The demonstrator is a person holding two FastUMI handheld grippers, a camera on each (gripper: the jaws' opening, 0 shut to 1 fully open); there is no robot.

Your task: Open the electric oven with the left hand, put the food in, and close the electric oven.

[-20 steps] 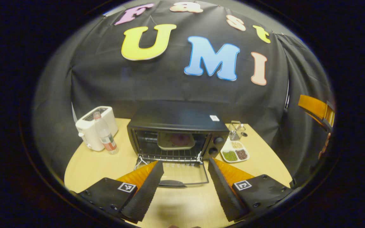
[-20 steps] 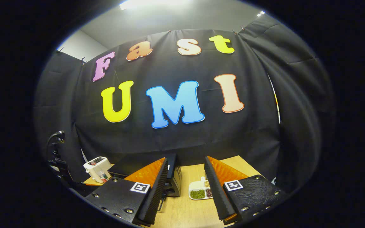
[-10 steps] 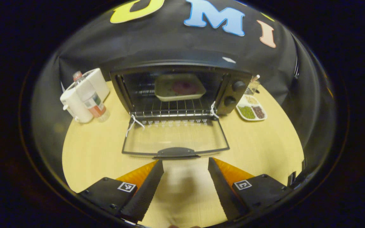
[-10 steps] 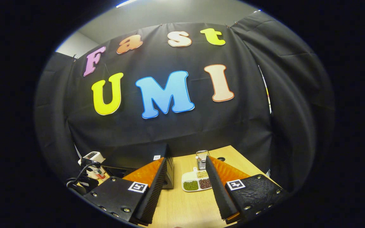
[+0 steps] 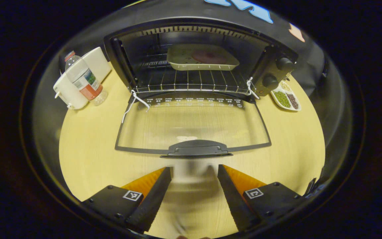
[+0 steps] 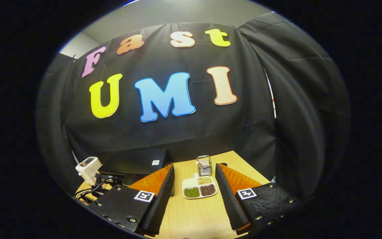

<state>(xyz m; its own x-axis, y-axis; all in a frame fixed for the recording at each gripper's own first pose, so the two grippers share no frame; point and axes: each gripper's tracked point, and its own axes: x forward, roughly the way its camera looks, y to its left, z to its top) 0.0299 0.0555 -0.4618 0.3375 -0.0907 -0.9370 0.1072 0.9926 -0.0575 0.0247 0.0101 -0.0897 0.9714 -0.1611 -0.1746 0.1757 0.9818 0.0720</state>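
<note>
Table (image 5: pixel 88 146) looks like pale wood laminate, smooth with a soft sheen and a fine grain. The oven (image 5: pixel 197 56) has a dark matt metal shell, and its door (image 5: pixel 191 126) is clear glossy glass in a thin dark frame with a matt black plastic handle (image 5: pixel 197 148). The rack (image 5: pixel 191 84) inside is shiny metal wire, holding a dull cream tray (image 5: pixel 202 58). The bottle (image 5: pixel 83 78) is clear glossy plastic with a paper-ish label, next to a smooth white plastic toaster (image 5: pixel 68 91). The divided dish (image 6: pixel 199 190) looks glossy white, and the little holder (image 6: pixel 204 165) behind it looks like shiny metal.
</note>
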